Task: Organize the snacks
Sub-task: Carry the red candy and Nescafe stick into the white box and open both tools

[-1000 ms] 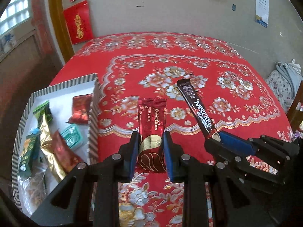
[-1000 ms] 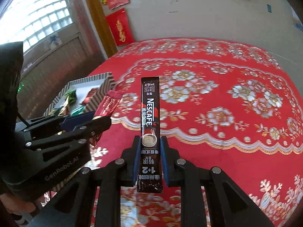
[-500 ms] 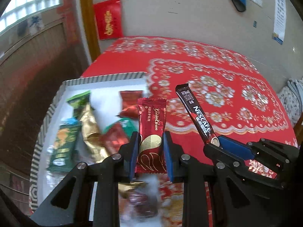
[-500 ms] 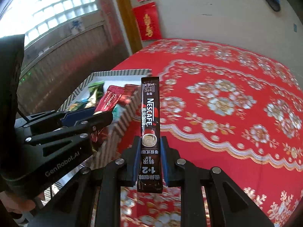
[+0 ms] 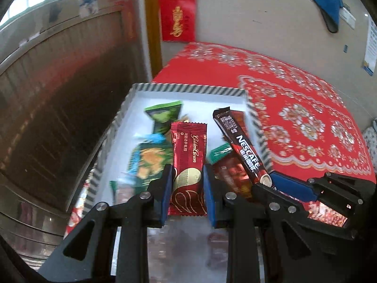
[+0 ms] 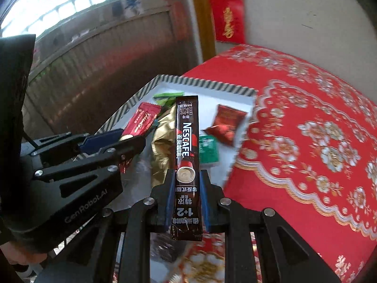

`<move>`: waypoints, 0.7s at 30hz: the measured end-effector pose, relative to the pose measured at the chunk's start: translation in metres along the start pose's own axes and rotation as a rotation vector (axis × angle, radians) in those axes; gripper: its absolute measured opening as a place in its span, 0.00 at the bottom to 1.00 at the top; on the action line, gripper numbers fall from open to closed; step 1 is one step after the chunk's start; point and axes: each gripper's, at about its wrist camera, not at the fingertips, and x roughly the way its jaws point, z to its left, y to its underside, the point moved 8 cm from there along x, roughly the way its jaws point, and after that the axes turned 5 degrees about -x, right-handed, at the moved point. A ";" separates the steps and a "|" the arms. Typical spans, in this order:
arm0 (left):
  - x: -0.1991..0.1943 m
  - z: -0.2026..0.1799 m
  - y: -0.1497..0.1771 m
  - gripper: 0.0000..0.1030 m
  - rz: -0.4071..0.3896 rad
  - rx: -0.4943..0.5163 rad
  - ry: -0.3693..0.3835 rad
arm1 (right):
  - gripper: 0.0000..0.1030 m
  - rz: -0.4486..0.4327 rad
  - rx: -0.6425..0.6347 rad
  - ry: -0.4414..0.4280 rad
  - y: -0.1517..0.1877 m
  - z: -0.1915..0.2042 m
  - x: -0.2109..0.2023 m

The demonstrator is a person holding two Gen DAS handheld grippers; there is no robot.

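My left gripper is shut on a red Golden Crown sachet, held upright over the striped box. My right gripper is shut on a dark Nescafe coffee stick, which also stands above the box. In the left wrist view the right gripper shows at the right with the Nescafe stick slanting over the box's right side. The right wrist view has the left gripper at the left holding the red sachet.
Inside the white box lie several snacks: green packets, a gold wrapper, a red pack, a small green sachet. A red floral tablecloth covers the table to the right. A dark wood wall stands to the left.
Both grippers have travelled left from over the tablecloth to above the striped box, each keeping its packet. The box now fills the middle of both views.
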 end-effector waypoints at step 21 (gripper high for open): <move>-0.005 0.029 0.015 0.85 -0.122 -0.078 -0.065 | 0.60 -0.090 -0.030 0.070 0.016 0.013 -0.017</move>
